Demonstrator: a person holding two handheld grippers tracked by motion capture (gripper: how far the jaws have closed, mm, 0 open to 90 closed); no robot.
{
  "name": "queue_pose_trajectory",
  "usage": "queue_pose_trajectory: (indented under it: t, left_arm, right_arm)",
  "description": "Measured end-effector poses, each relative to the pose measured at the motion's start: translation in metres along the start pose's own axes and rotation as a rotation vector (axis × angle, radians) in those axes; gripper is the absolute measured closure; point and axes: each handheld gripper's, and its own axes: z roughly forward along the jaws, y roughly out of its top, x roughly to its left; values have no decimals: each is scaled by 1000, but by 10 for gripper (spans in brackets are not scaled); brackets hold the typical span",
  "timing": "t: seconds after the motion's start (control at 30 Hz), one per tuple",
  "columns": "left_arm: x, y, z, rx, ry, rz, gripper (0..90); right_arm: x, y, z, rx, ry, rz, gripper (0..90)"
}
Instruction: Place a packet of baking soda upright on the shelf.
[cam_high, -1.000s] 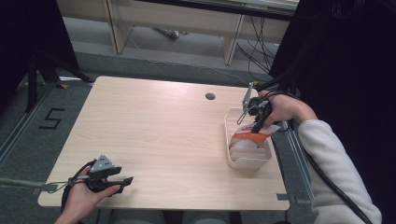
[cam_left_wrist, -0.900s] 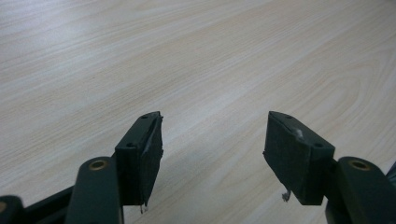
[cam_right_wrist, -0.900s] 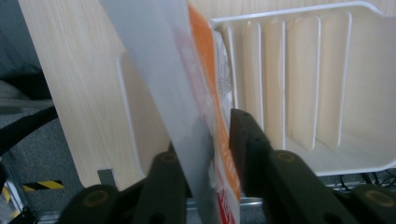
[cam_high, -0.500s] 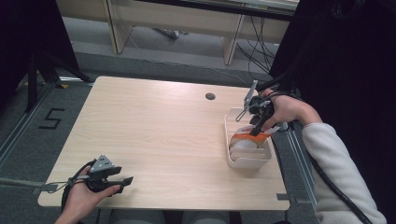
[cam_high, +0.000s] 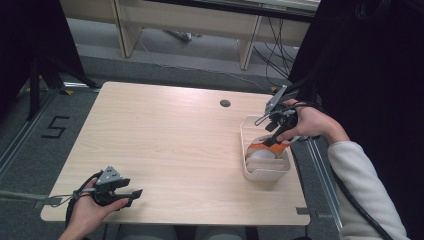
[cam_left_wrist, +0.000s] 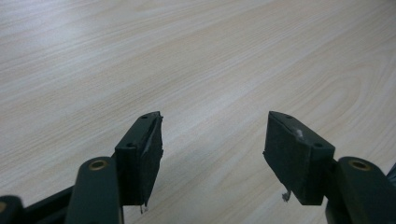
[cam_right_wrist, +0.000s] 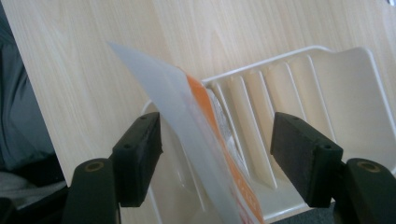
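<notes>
Clearly we see a white plate with an orange band (cam_right_wrist: 205, 140) standing on edge in the cream slotted rack (cam_high: 265, 167) at the table's (cam_high: 170, 145) right edge. Right gripper (cam_right_wrist: 219, 154) jaws apart, straddling the plate without touching it. Left gripper (cam_left_wrist: 215, 154) jaws apart over bare wood. No writing legible on the plate.

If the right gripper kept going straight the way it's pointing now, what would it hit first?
Most likely the white plate with an orange rim, standing on edge between its open jaws, then the cream slotted plastic rack behind. Depth is uncertain.
</notes>
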Motion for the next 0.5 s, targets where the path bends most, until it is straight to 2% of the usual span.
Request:
queue_pose_trajectory:
  t: [0.03, 0.1, 0.13, 0.27, 0.3, 0.47, 0.5]
  left_arm:
    - [0, 0, 0, 0, 0, 0, 363]
    - [0, 0, 0, 2, 1, -2, 363]
    - [0, 0, 0, -1, 0, 0, 362]
    - [0, 0, 0, 1, 0, 2, 362]
    - [0, 0, 0, 2, 1, 6, 362]
    - [0, 0, 0, -1, 1, -2, 362]
    - [0, 0, 0, 0, 1, -3, 362]
  right_arm:
    - [0, -1, 0, -7, -2, -10, 342]
    - [3, -3, -1, -27, -18, 1, 342]
    - [5, -4, -1, -36, -28, 28, 341]
    - [9, -8, 0, -94, -55, 32, 335]
    - [12, -10, -2, -123, -63, 55, 329]
    - [16, -13, -4, -169, -89, 86, 314]
    - [15, -14, -4, -189, -98, 73, 314]
